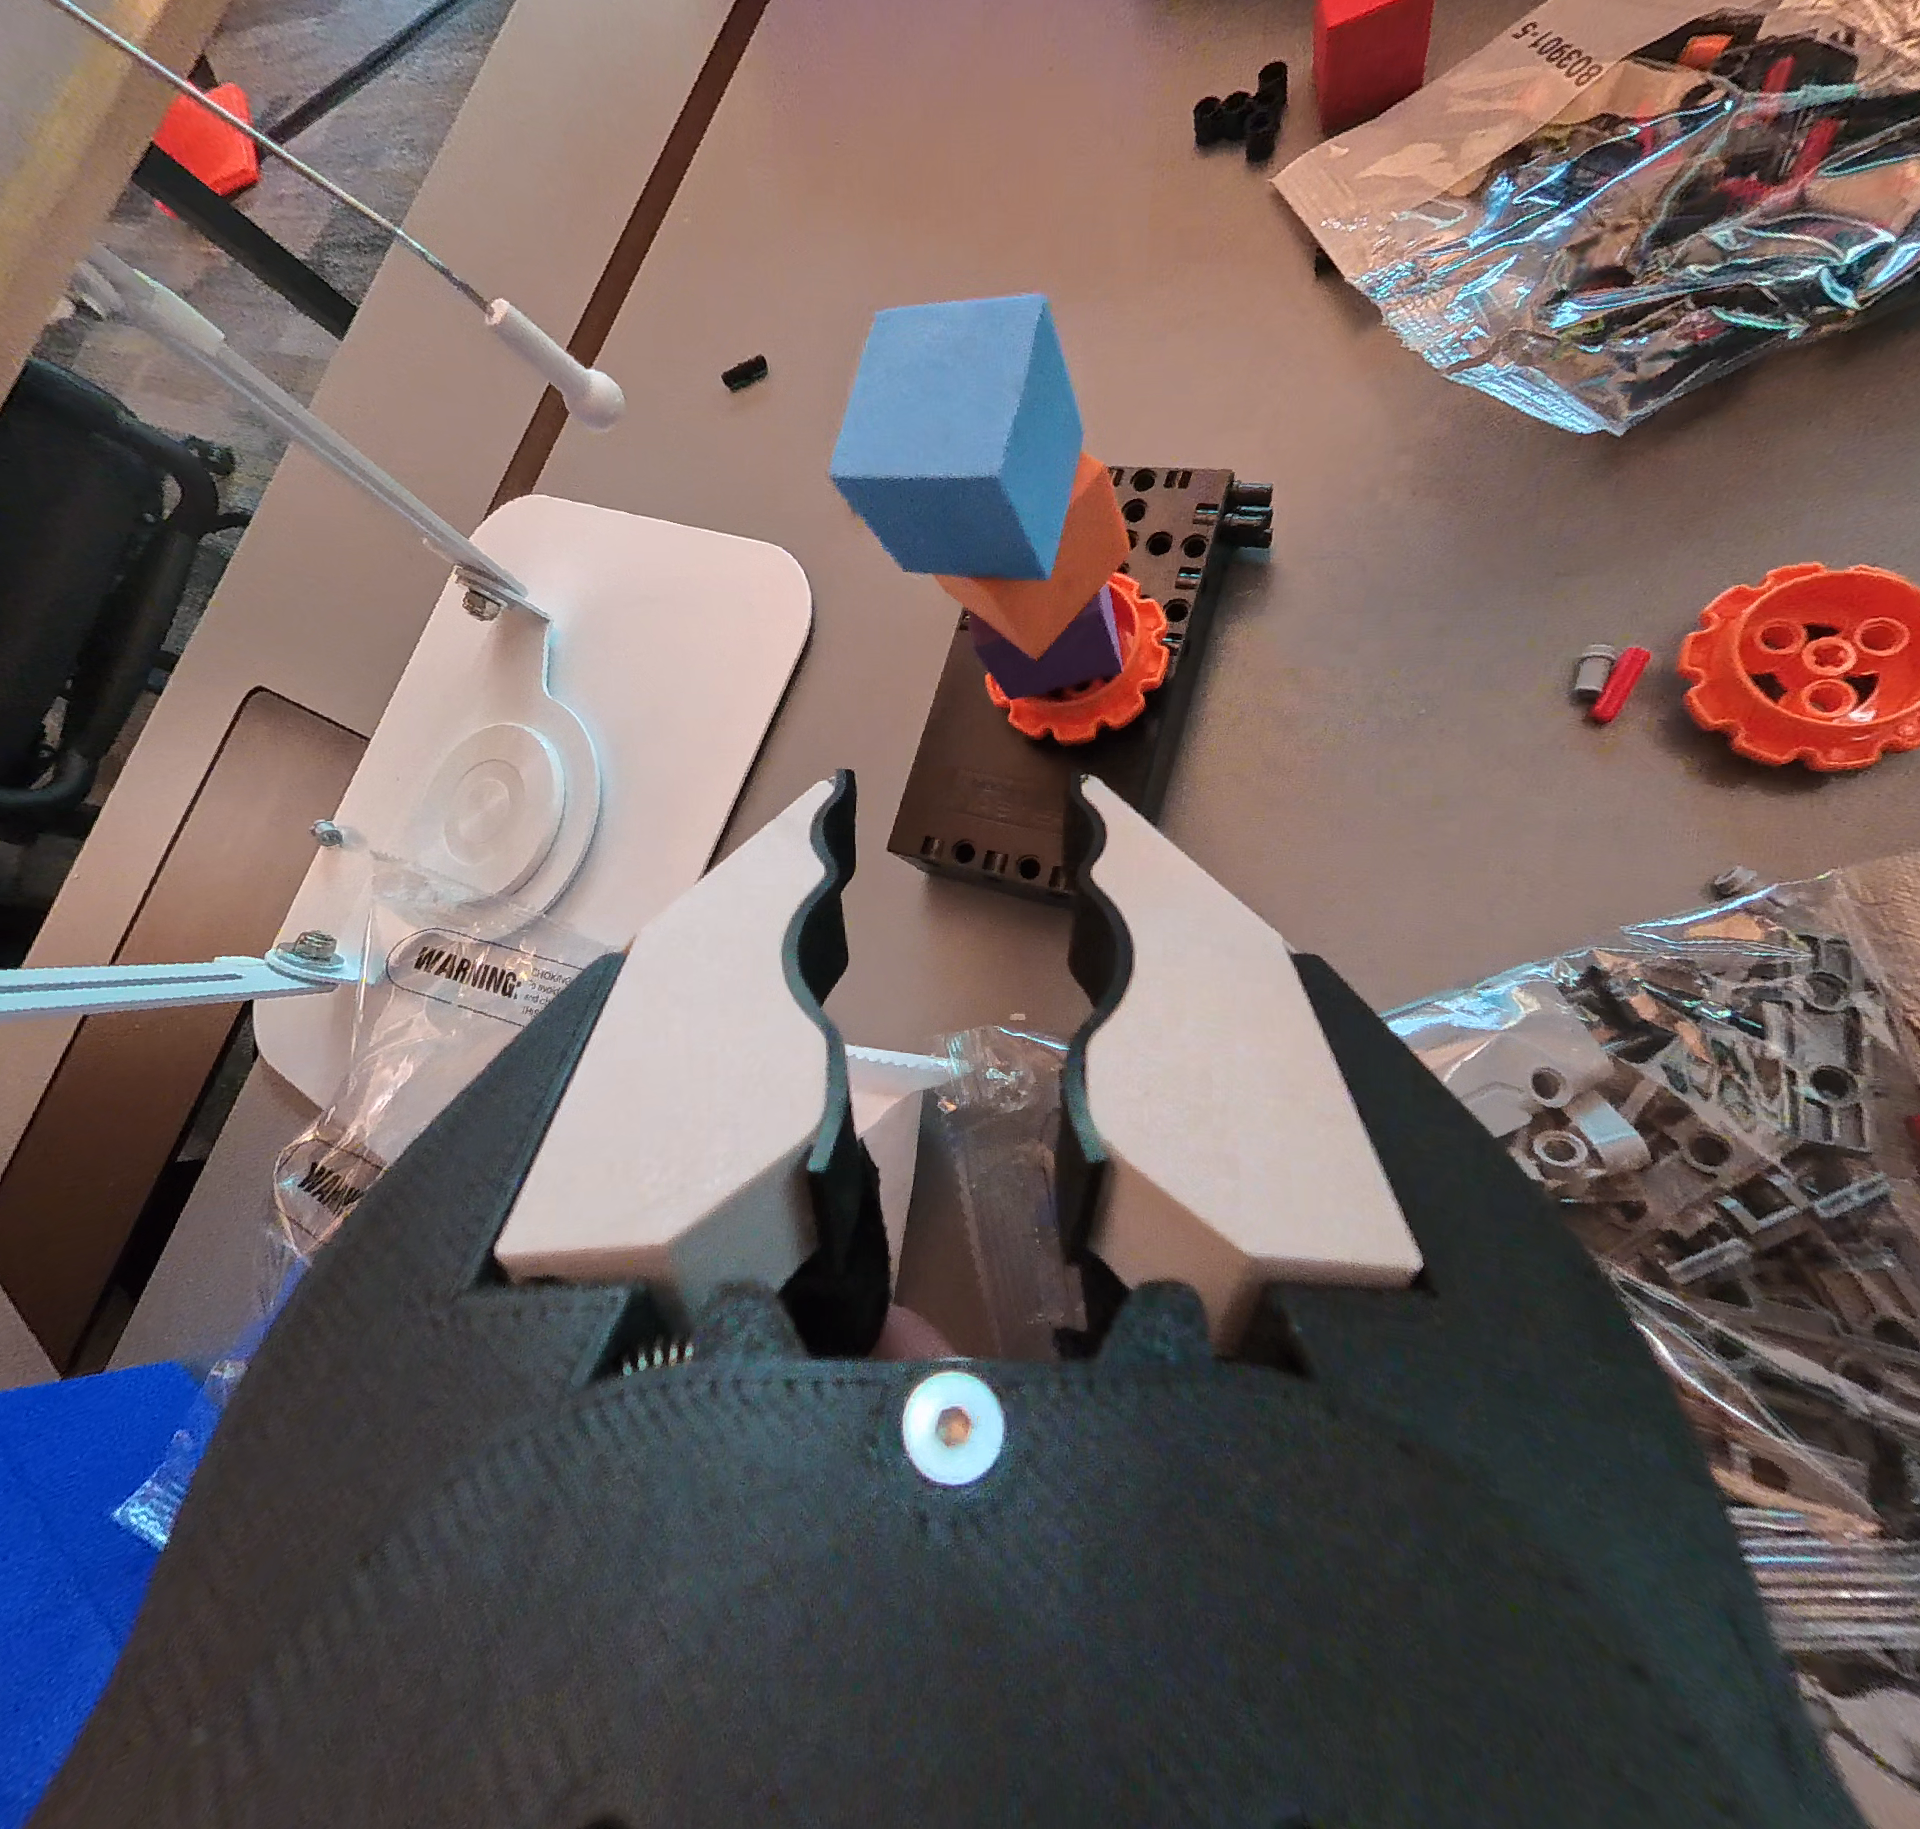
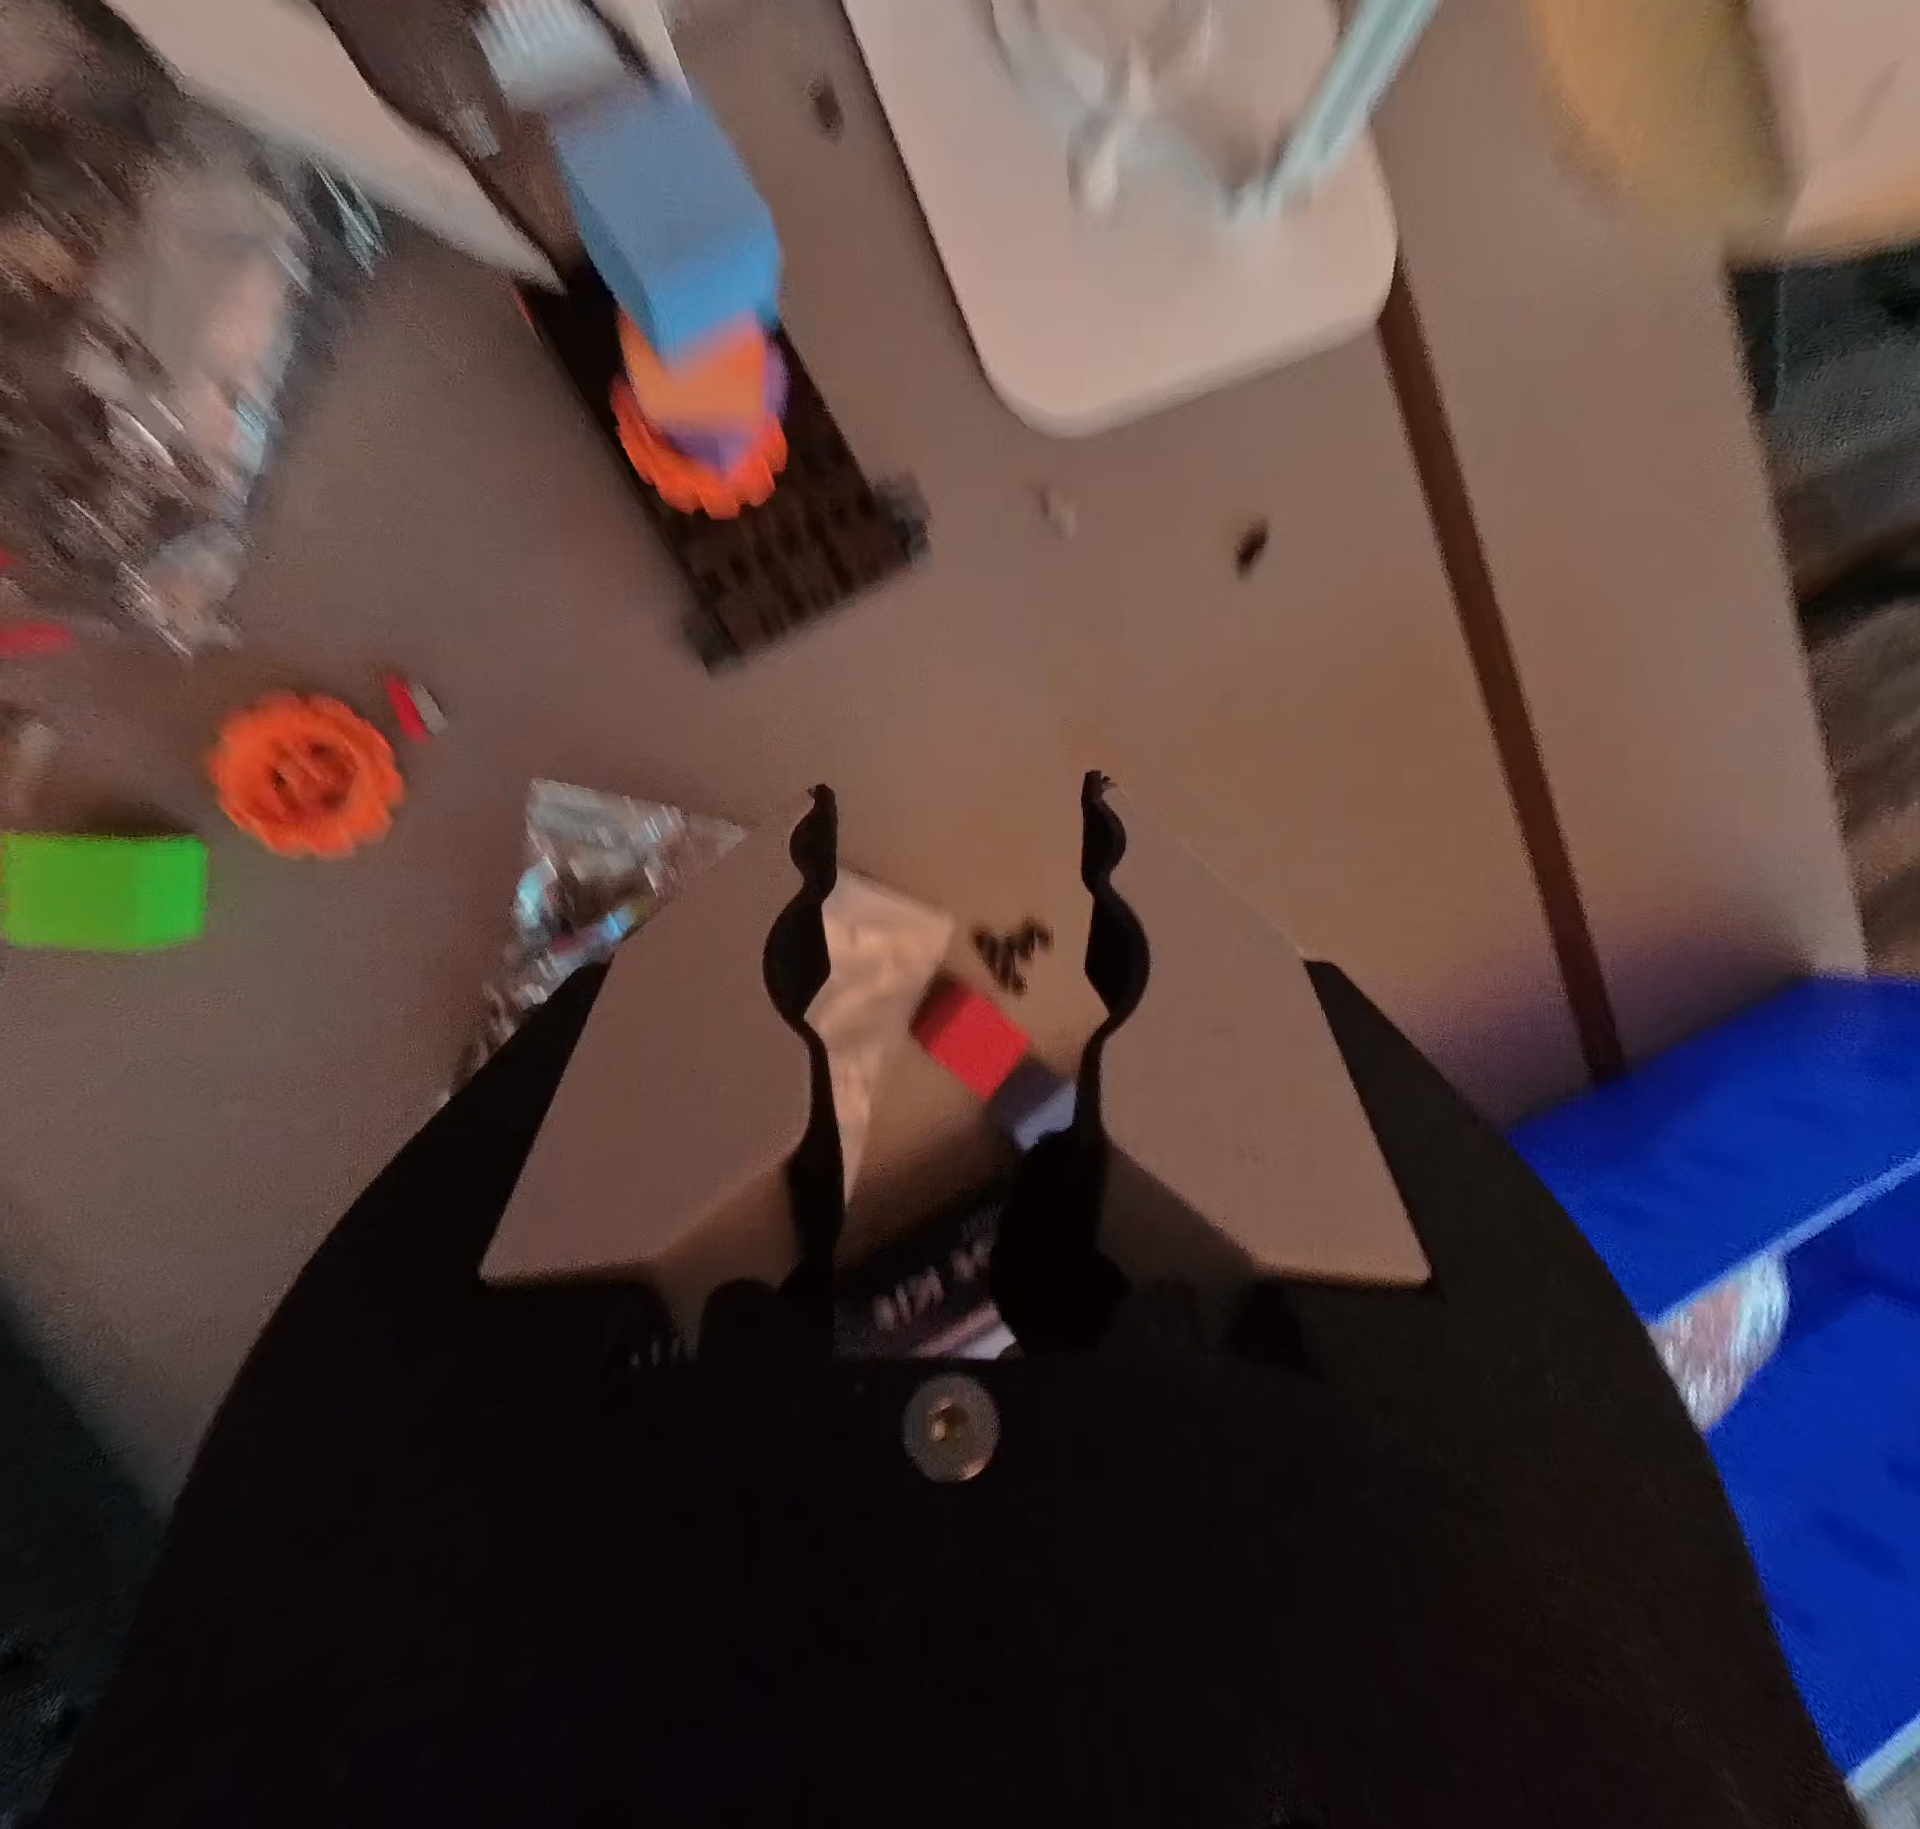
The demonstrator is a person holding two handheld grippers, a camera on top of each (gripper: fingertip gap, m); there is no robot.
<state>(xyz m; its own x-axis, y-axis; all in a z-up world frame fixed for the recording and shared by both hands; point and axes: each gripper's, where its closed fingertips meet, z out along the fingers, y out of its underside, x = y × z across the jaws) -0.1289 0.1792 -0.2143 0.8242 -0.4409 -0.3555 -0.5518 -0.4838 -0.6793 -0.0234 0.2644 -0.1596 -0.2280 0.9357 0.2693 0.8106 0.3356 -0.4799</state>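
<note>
A stack of three blocks stands on an orange gear (image 1: 1127,683) on a black perforated plate (image 1: 997,792): a purple block (image 1: 1060,652) at the bottom, an orange block (image 1: 1070,558) in the middle, a blue block (image 1: 961,434) on top. My left gripper (image 1: 961,792) is open and empty, above the near end of the plate, short of the stack. The right wrist view is blurred. My right gripper (image 2: 956,792) is open and empty above bare table; the stack's blue block (image 2: 675,221) stands farther off to its left, and a red block (image 2: 971,1041) lies below between its fingers.
A white stand base (image 1: 582,740) with thin rods sits left of the plate. A second orange gear (image 1: 1813,662), a small red and grey pin (image 1: 1608,690), a red block (image 1: 1371,18), small black connectors (image 1: 1242,112) and clear bags of parts (image 1: 1662,221) lie right. A green block (image 2: 104,891) and blue box (image 2: 1766,1260) show. The grippers' ends are close to 15 centimetres from one another.
</note>
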